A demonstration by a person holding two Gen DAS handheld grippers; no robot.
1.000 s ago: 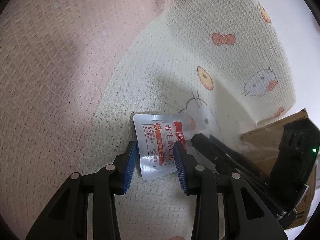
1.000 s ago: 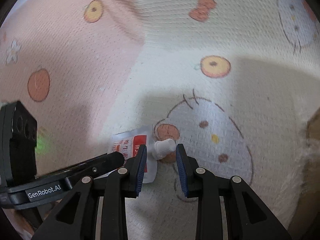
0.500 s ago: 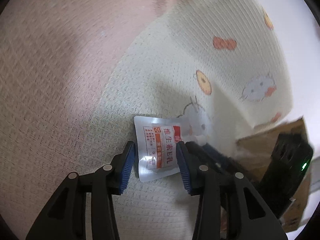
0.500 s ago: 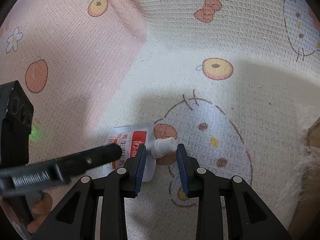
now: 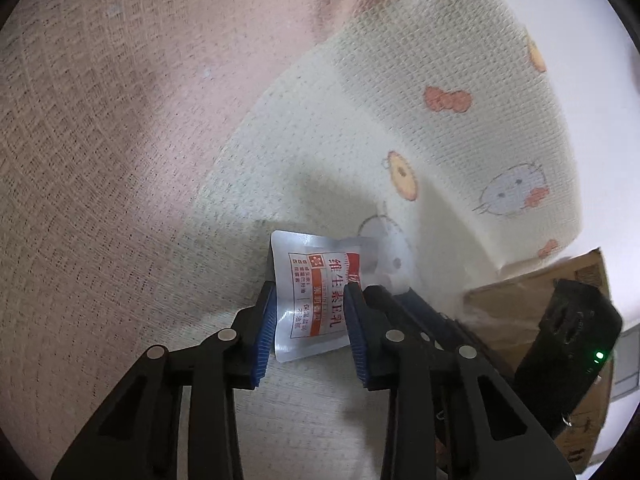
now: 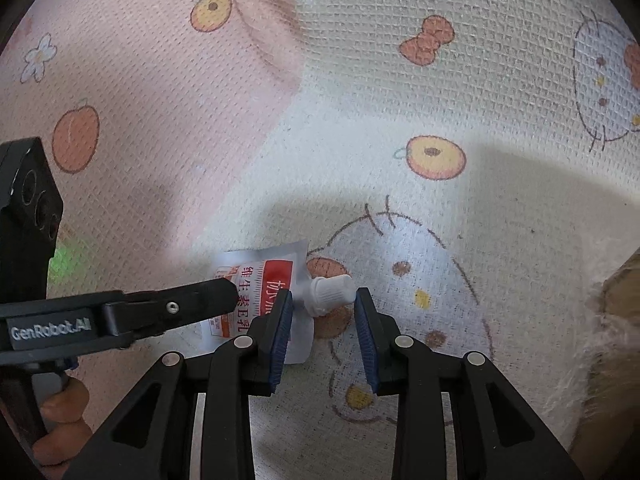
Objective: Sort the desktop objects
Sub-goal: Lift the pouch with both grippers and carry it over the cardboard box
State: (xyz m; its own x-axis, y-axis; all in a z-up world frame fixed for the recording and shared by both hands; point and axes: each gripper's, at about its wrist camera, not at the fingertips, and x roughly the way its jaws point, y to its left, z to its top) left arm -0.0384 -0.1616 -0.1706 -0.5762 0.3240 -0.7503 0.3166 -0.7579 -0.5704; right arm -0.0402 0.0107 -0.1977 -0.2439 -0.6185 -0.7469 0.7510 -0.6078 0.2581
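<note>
One pouch [image 5: 316, 300]: white sachet, red/orange label, white screw cap [image 6: 330, 294], lying flat on the cartoon-print cloth [image 5: 360, 128] covering the bench. Left hand-held gripper [image 5: 310, 320]: jaws part-open, straddling the pouch body, blue pads [image 5: 266, 332] just beside its edges, can't tell if they touch. Right hand-held gripper [image 6: 324, 336]: jaws part-open either side of the cap, holding nothing. One cardboard box [image 5: 532, 280] at the cloth's right edge. Two grippers total, each visible in the other's view.
</note>
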